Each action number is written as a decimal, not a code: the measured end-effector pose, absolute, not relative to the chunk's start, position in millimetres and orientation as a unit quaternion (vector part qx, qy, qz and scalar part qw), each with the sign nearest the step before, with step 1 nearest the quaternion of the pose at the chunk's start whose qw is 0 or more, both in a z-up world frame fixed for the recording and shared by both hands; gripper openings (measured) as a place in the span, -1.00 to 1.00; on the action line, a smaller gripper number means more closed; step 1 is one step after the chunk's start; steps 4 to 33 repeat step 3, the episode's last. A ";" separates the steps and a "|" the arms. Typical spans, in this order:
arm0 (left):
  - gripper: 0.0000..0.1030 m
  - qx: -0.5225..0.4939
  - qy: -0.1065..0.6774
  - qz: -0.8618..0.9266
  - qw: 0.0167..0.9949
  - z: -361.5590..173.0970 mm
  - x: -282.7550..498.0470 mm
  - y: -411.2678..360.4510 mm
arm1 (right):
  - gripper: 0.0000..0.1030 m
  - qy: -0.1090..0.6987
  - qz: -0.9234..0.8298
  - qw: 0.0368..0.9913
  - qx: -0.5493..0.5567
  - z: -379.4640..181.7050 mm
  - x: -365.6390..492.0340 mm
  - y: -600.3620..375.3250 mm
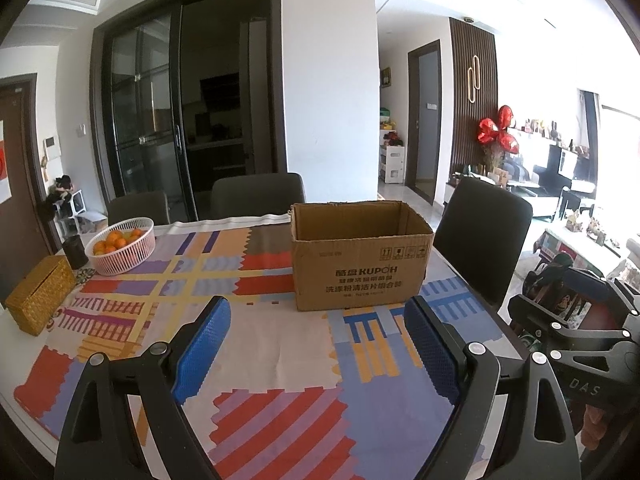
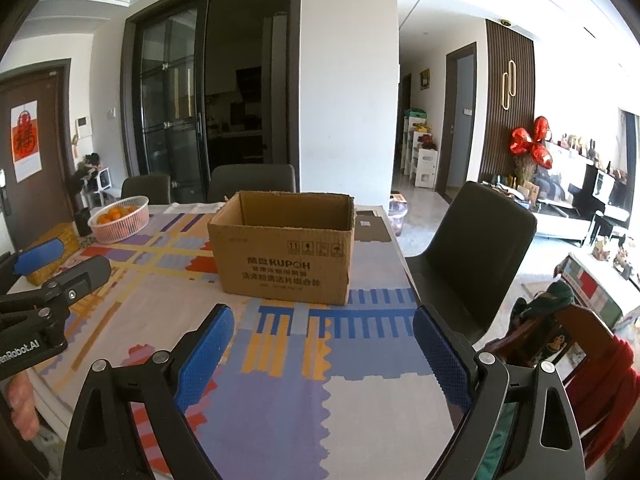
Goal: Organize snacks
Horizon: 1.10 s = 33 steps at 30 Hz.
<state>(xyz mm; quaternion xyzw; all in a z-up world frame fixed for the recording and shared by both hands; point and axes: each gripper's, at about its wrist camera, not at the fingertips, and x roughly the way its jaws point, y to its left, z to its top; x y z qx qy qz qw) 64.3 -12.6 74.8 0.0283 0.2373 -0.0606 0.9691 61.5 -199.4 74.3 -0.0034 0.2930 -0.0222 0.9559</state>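
Observation:
An open brown cardboard box [image 1: 360, 256] printed KUPOH stands on the patterned tablecloth [image 1: 256, 344]; it also shows in the right wrist view [image 2: 284, 248]. Its inside is hidden from both views. My left gripper [image 1: 316, 320] is open and empty, held above the cloth a little short of the box. My right gripper [image 2: 322, 328] is open and empty, also in front of the box. The right gripper's body [image 1: 580, 332] shows at the right of the left view. No snack packets are plainly visible on the table.
A pink basket of oranges [image 1: 122, 246], a dark cup [image 1: 75, 251] and a woven tissue box [image 1: 40, 294] sit at the table's far left. Dark chairs [image 1: 480, 236] stand behind and to the right. A bag on a wooden chair [image 2: 556, 332] is at right.

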 end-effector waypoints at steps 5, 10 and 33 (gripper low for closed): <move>0.73 0.030 0.238 -0.058 0.969 75.2 65.1 -12.6 | 0.78 0.295 -0.024 0.955 -0.001 72.9 61.0 -200.4; 0.73 0.030 0.238 -0.058 0.969 75.2 65.1 -12.6 | 0.78 0.295 -0.024 0.955 -0.001 72.9 61.0 -200.4; 0.73 0.030 0.238 -0.058 0.969 75.2 65.1 -12.6 | 0.78 0.295 -0.024 0.955 -0.001 72.9 61.0 -200.4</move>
